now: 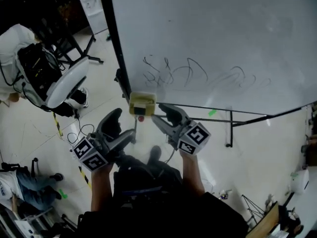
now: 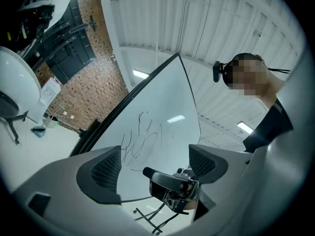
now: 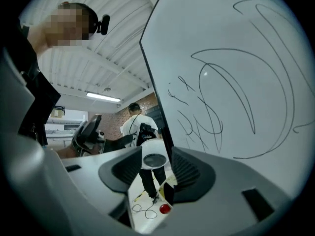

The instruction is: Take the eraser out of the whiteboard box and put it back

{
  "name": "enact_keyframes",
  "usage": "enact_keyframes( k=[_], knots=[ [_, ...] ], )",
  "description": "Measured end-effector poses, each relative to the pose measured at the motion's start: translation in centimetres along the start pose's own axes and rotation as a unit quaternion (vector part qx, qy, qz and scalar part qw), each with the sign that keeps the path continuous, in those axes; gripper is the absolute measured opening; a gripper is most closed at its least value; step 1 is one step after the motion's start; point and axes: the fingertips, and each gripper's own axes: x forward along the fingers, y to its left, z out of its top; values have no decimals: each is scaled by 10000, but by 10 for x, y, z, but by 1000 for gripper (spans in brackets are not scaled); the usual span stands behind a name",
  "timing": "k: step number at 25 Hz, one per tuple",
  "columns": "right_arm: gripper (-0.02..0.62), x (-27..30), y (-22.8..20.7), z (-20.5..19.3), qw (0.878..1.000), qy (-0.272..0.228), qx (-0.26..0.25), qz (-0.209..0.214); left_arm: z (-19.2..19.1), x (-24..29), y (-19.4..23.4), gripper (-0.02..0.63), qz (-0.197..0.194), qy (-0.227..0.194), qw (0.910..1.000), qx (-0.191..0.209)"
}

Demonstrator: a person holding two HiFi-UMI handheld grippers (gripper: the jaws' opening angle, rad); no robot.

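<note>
A small yellowish whiteboard box [image 1: 142, 103] hangs at the lower edge of the scribbled whiteboard [image 1: 223, 38]. A dark shape shows in the box's top; I cannot tell whether it is the eraser. A small red thing [image 1: 140, 118] sits just below the box. My right gripper [image 1: 161, 114] is open, right beside the box's right side, with nothing between its jaws. In the right gripper view the box's corner [image 3: 170, 183] shows by the right jaw, above the red thing [image 3: 165, 209]. My left gripper [image 1: 123, 128] is open and empty, below and left of the box.
A white chair [image 1: 67, 81] stands on the floor to the left, with a person in white [image 1: 12, 46] behind it. Another person [image 1: 20, 182] is at the lower left. Cables [image 1: 81, 130] lie on the floor. The whiteboard's black stand bar [image 1: 230, 128] is to the right.
</note>
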Motion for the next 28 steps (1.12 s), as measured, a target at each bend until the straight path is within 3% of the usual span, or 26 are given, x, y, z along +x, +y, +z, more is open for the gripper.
enact_keyframes(
  k=[7,18,28],
  knots=[
    [230,28,-11,-30,9975,629,-220,251,0,3,8,428,272,-51,9996,79],
    [239,71,-29,-93,9757,2000,-880,-172,25,-1,30,428,-38,-95,9999,27],
    [244,89,-41,-126,9541,2655,-1309,-446,33,-13,48,428,-119,-172,9998,-56]
  ],
)
